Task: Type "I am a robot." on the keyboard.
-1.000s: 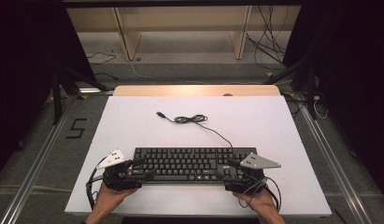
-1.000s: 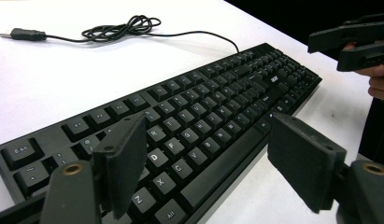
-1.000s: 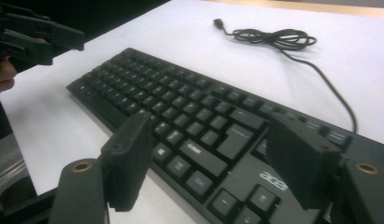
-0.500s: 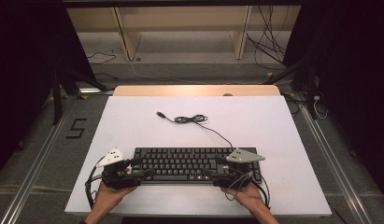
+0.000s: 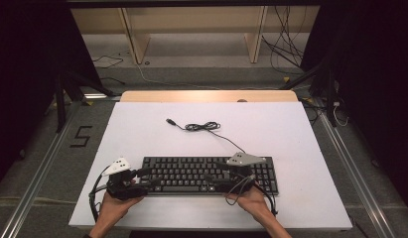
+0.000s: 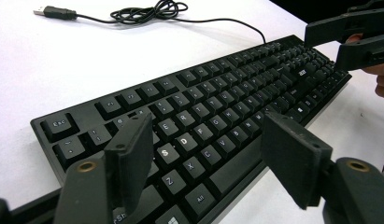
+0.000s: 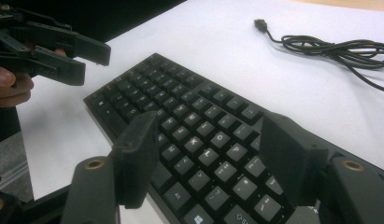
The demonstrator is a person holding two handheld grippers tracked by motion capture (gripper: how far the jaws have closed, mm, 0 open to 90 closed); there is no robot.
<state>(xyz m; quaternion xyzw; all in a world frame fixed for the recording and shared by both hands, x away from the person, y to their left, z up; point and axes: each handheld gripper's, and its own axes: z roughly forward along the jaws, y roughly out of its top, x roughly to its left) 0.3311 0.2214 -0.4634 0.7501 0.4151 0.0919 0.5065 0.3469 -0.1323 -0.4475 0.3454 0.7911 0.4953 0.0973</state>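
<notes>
One keyboard (image 5: 210,174) lies under two open hand-held grippers, left (image 6: 206,165) and right (image 7: 208,161).

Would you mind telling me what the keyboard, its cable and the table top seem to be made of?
Keyboard: probably black plastic, matt, going by its moulded keycaps with printed white legends. Cable: likely rubber or vinyl sheathing, since it coils loosely and looks slightly glossy. Table: a smooth white surface, perhaps laminate or painted board; its far edge looks like pale wood.

Grippers (image 5: 142,179) seemingly over keyboard (image 5: 191,173)
</notes>
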